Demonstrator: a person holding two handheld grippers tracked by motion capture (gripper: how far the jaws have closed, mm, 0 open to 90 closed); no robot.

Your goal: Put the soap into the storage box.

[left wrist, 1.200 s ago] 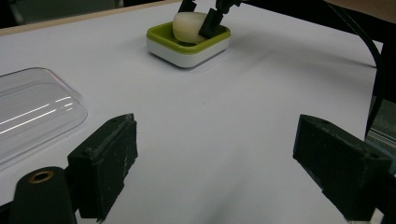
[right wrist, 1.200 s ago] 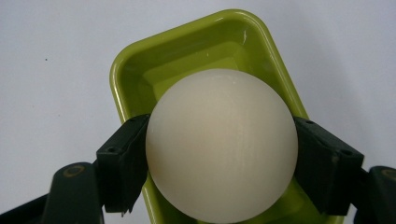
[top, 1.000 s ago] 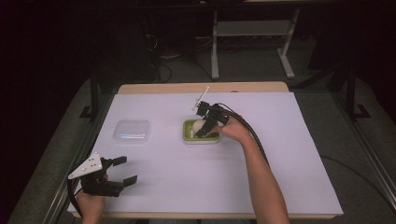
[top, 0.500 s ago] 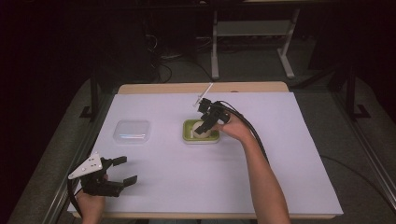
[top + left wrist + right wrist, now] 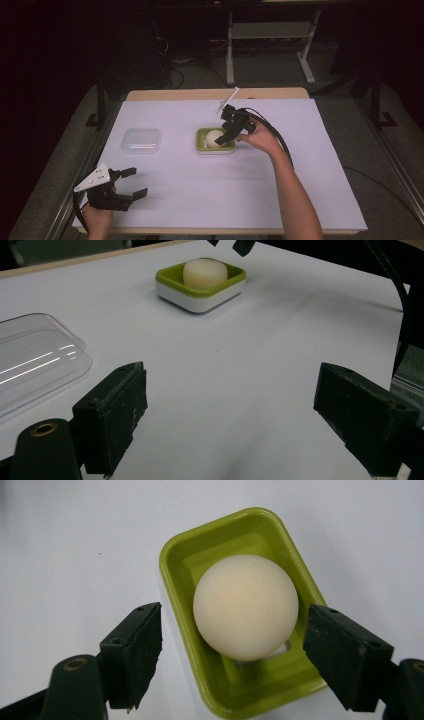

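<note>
Two claws agape: left claw, right claw; white-covered table, dark room.

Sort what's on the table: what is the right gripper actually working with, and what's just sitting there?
In play:
- cream ball
- green tray holding it
- right gripper, open above the ball

Idle:
- clear plastic lid, left of the tray
- left gripper, open near the table's front-left corner

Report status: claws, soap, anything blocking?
Right claw open above soap. Left claw open, idle. Soap in green dish. Clear lid aside, nothing blocking.
</note>
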